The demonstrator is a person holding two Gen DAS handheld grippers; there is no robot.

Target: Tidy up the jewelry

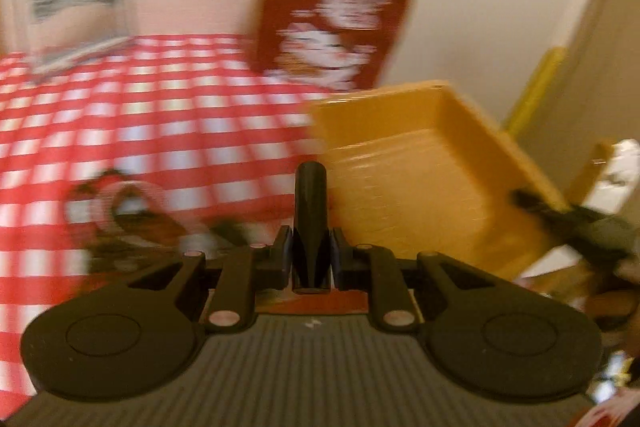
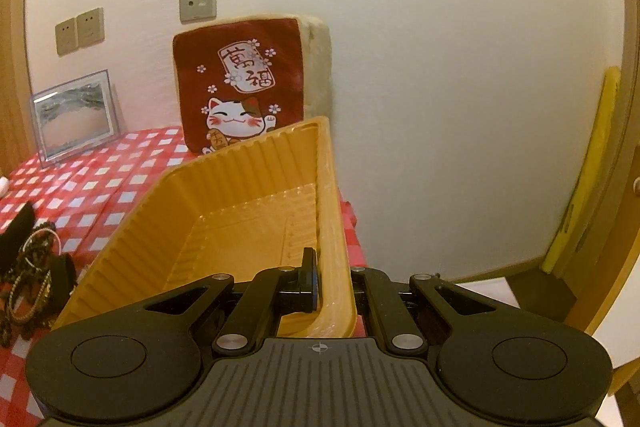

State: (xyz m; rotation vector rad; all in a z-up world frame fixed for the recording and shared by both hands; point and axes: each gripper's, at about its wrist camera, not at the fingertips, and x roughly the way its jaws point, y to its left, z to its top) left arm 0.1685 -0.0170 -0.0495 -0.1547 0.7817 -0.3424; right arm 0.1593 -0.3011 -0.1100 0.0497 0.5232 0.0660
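Yellow-orange plastic tray [image 2: 224,211], rectangular, with ribbed upright walls and a flat floor bearing a clear glossy liner; nothing visible inside. Tilted, far end raised off the red-and-white checked cloth, right-hand wall pinched between black fingers at the near corner. In the left wrist view, same tray [image 1: 404,183] blurred, set at a slant toward the right.

Heap of jewelry [image 2: 30,279] to the left of the tray on the cloth: several bangles and beaded bracelets, gold and dark, overlapping, mixed with black pieces. In the left wrist view, jewelry [image 1: 132,215] strongly blurred, individual pieces not distinguishable.
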